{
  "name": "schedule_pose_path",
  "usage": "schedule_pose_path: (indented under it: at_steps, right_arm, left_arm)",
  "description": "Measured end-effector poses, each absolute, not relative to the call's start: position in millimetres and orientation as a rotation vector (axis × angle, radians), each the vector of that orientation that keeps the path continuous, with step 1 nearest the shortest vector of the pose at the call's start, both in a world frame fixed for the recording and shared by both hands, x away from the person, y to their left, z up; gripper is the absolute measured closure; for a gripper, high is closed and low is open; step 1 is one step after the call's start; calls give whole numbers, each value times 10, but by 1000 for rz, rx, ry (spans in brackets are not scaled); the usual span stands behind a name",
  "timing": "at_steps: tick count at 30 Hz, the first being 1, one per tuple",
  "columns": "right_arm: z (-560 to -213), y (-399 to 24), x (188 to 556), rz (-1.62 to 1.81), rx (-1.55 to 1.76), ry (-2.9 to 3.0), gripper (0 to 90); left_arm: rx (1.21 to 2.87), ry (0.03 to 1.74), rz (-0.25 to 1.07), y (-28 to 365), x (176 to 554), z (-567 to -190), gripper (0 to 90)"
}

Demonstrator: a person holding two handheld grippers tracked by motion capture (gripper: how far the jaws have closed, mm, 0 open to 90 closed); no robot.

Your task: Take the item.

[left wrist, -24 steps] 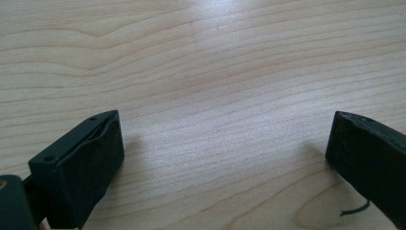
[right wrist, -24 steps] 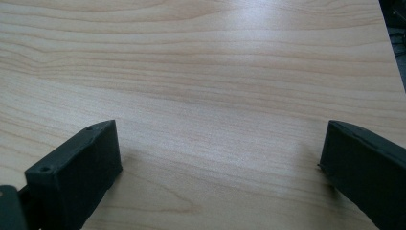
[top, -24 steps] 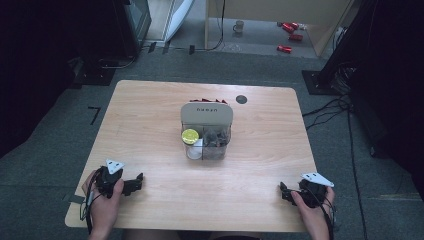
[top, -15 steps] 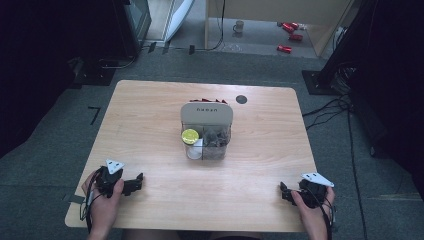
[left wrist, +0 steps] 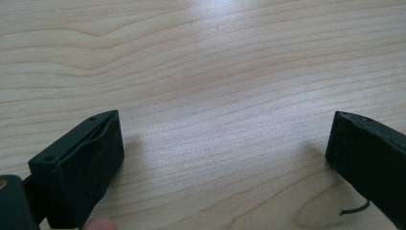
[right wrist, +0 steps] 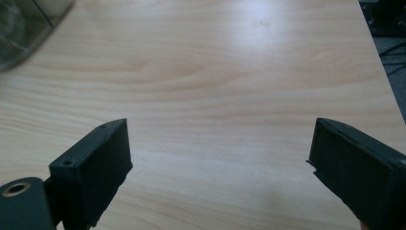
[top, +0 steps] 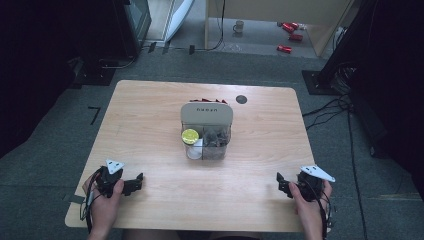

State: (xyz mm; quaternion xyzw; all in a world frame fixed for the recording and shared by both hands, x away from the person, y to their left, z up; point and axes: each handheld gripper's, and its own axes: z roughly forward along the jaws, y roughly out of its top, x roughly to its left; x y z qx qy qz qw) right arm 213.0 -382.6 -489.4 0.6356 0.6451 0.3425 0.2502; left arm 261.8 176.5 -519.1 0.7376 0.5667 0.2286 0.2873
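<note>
Your left hand-held gripper sits at about seven o'clock on the table, close to the near edge, and your right hand-held gripper mirrors it at about five o'clock. Both are released: each gripper view looks along two black jaws standing wide apart with only bare wood grain between them, so nothing is grasped. Judging by the posture, you have them parked low and level on the wood, pointing inward toward each other, as a resting start from which either hand can go forward. Farther out, at the middle of the table and well apart from both grippers, stands the clear box, its grey lid tipped up at the far side so the compartments lie open to you. A yellow round thing rests at the near left of the box, something white just below it, and dark pieces fill the right part; what they are is too small to tell. Beyond, near one o'clock, a small dark disc lies on the wood.
</note>
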Motion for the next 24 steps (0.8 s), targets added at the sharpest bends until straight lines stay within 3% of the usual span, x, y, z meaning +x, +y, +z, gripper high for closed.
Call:
schedule_pose_path:
  at_steps: [24]
  right_arm:
    - [-4306,-3094,2720,1101,1609,1817,76]
  left_arm:
    - [1970,1514,610,1765,2618,-5191,0]
